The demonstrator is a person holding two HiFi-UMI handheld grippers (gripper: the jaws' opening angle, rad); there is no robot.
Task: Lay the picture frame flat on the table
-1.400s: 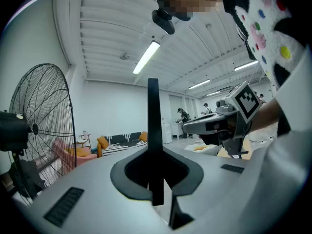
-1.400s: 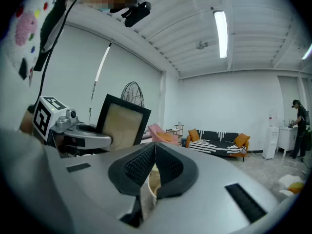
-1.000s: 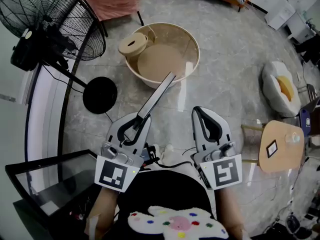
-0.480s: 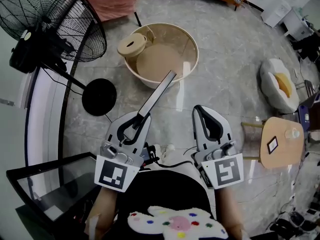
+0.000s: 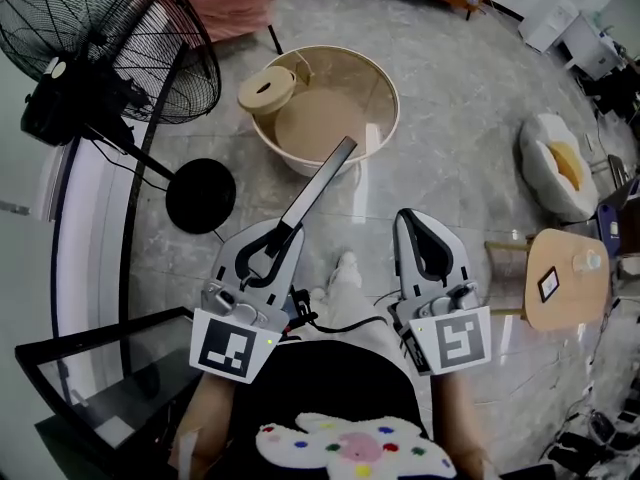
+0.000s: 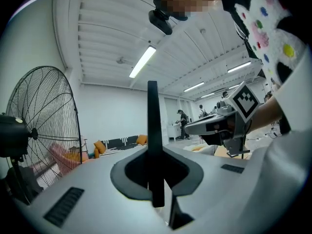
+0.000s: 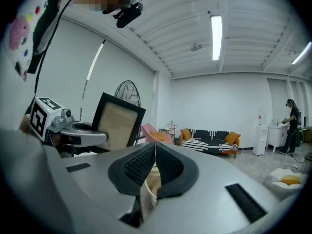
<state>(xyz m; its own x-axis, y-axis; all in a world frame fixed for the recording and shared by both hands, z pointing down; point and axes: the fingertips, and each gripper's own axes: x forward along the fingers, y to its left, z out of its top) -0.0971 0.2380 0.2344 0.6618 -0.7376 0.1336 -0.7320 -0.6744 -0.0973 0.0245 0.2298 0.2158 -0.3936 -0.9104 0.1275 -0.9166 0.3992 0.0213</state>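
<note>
The left gripper (image 5: pixel 283 230) was closed on the bottom edge of the frame (image 5: pixel 318 190). The thin black edge sat tight between its jaws in the left gripper view (image 6: pixel 155 172). The frame stuck out from the gripper, up in the air over the gray floor (image 5: pixel 460 148). It was not on any table. From the right gripper view, the frame (image 7: pixel 118 118) showed a black border and a tan middle. The right gripper (image 5: pixel 412 223) was beside the left one. Its jaws were pressed together with nothing in them (image 7: pixel 154 155). Past the frame's tip stood a round tub (image 5: pixel 385 78) with a round lid (image 5: pixel 266 88) leaning in it. A big black fan (image 5: pixel 110 38) stood to the left. A small round table (image 5: pixel 565 283) was off to the right.
</note>
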